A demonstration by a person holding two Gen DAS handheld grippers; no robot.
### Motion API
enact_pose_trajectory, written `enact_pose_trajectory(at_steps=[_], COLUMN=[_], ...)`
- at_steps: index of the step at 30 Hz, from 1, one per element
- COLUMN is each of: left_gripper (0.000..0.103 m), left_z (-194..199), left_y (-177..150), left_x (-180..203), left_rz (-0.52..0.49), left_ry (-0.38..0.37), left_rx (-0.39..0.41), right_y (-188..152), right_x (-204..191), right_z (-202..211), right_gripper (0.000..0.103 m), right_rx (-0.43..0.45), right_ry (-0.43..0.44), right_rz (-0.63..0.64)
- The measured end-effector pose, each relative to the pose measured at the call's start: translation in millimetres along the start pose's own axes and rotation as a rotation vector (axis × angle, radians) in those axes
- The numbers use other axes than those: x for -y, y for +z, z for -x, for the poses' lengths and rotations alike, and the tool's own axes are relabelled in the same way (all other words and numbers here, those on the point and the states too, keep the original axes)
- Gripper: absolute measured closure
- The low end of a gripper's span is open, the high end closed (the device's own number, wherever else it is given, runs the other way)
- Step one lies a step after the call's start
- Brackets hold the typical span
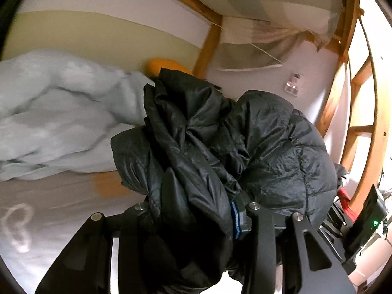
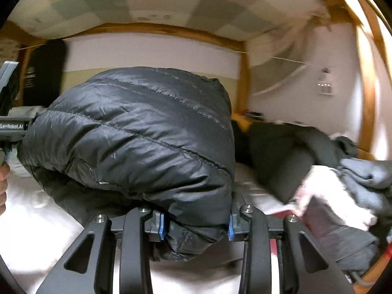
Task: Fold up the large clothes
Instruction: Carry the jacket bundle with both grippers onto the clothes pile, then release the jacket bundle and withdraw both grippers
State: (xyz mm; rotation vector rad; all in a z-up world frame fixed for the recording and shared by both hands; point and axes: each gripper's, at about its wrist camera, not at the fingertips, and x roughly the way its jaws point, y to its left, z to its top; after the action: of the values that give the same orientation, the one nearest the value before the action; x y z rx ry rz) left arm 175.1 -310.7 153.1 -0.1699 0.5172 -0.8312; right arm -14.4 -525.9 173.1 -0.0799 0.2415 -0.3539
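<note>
Black quilted down jacket [image 2: 137,127], bunched and lifted clear of the bed [image 2: 31,215], carried between two grippers. Step in hand, as judged: transport of the garment before spreading it flat; the next move calls for lowering it onto bare mattress and drawing the two held edges apart. Left hand-held gripper [image 1: 193,216]: partly closed, padded fabric clamped between its jaws. Right hand-held gripper [image 2: 194,224]: likewise narrowed, blue pads [image 2: 161,226] pressing a thick fold. Pale blue duvet [image 1: 54,112] lies beyond; dark clothes [image 2: 289,152] are heaped at the right.
</note>
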Motion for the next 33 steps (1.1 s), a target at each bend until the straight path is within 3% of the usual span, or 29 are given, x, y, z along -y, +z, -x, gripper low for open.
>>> enact_pose_trajectory(at_steps=[7, 11, 14, 18, 19, 21, 23, 27, 28, 33], left_gripper=[0.062, 0.06, 0.051, 0.023, 0.013, 0.006, 0.005, 0.002, 0.001, 0.001], left_z=[-113, -158, -177, -175, -170, -154, -130, -90, -79, -26], left_y=[-13, -38, -43, -30, -28, -25, -25, -26, -27, -37], left_x=[24, 26, 26, 30, 29, 32, 32, 26, 24, 19], left_rz=[-0.003, 0.002, -0.05, -0.127, -0.136, -0.179, -0.227, -0.282, -0.289, -0.271], left_ry=[-0.031, 0.016, 0.055, 0.134, 0.177, 0.261, 0.302, 0.339, 0.347, 0.359], left_rx=[-0.085, -0.125, -0.127, -0.137, -0.122, -0.062, -0.018, 0.021, 0.04, 0.135], right_y=[-26, -57, -78, -88, -87, -81, -76, -73, -76, -71], right_x=[72, 96, 107, 106, 108, 109, 112, 104, 100, 80], right_z=[-60, -88, -104, -107, -107, -100, -90, -63, -53, -11], right_gripper=[0.067, 0.067, 0.064, 0.06, 0.058, 0.053, 0.04, 0.024, 0.016, 0.012], right_rx=[-0.035, -0.1, -0.136, -0.139, -0.147, -0.158, -0.163, -0.159, -0.15, -0.084], right_ry=[-0.133, -0.161, -0.2, -0.227, -0.222, -0.198, -0.17, -0.182, -0.186, -0.139], right_rz=[-0.018, -0.045, -0.057, -0.034, -0.047, -0.1, -0.159, -0.174, -0.189, -0.23])
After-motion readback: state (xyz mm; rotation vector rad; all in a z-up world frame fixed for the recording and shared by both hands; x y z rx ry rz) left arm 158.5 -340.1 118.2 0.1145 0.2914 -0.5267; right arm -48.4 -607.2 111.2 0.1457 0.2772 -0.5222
